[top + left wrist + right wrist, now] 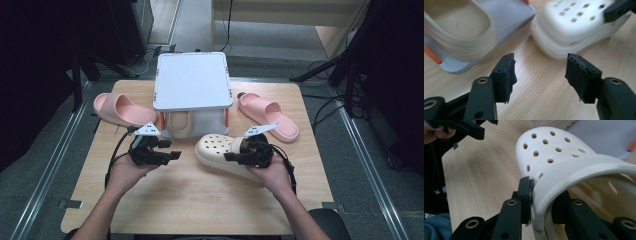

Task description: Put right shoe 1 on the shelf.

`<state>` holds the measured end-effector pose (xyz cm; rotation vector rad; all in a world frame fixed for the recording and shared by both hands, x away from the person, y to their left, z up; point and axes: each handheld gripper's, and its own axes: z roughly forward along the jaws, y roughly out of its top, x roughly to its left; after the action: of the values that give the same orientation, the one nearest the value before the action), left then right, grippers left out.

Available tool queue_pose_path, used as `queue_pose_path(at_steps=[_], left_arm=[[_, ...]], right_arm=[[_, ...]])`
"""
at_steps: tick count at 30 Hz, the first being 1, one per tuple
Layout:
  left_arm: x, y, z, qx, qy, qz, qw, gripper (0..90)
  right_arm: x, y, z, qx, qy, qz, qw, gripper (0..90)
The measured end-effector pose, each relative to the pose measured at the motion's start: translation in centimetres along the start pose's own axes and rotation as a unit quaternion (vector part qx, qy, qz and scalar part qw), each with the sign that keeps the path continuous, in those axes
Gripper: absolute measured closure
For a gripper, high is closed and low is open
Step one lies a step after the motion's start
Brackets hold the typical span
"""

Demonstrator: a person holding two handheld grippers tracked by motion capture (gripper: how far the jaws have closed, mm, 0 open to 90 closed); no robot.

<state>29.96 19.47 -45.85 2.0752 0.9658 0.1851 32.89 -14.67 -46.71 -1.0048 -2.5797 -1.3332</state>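
Note:
A cream clog with holes lies on the wooden table at centre right. My right gripper is shut on its rim: in the right gripper view the cream clog has its rim pinched at my right gripper, one jaw outside and one inside. My left gripper is open a little left of the clog's toe; in the left gripper view the left gripper has only bare wood between its pads, with the clog just beyond. A second cream clog sits on the lower shelf of a grey rack.
A pink slide lies left of the rack and another pink slide right of it. The rack stands at the table's far middle. The person's forearms come in from the near edge. Dark stands and cables surround the table.

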Motion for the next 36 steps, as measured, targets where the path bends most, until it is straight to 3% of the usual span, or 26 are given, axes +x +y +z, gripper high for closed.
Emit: queue_pose_path(at_steps=[4,10,13,18,24,29,32,36], left_arm=[[-0.5,-0.2,-0.1,0.009,0.005,-0.009,0.9999,49.0],[-1.2,-0.3,0.2,0.018,-0.007,-0.02,0.9996,57.3],[-1.3,-0.3,0.4,0.019,-0.013,-0.024,0.9995,61.4],[-1.3,-0.3,0.6,0.022,-0.018,-0.029,0.9992,65.5],[-1.3,0.0,1.0,0.016,-0.031,-0.033,0.9988,70.2],[-1.5,0.2,1.4,0.022,-0.036,-0.025,0.9988,74.2],[-1.7,0.1,1.9,0.027,-0.036,-0.023,0.9987,75.8],[-1.8,-0.1,2.2,0.027,-0.033,-0.025,0.9988,78.9]], right_arm=[[1.1,0.4,1.6,0.005,0.012,-0.01,0.9999,74.0],[2.3,0.5,3.8,0.023,0.014,-0.024,0.9993,75.8],[2.7,0.4,4.2,0.025,0.011,-0.037,0.9989,75.6],[2.4,0.4,4.1,0.021,0.022,-0.033,0.999,72.3],[2.4,0.2,2.4,0.005,0.018,-0.044,0.9989,65.0],[2.1,0.0,0.8,-0.008,0.012,-0.046,0.9989,66.2],[1.1,-0.2,-0.8,-0.023,0.004,-0.039,0.999,75.6],[-0.3,-0.2,-1.7,-0.032,-0.014,-0.035,0.9988,86.0]])
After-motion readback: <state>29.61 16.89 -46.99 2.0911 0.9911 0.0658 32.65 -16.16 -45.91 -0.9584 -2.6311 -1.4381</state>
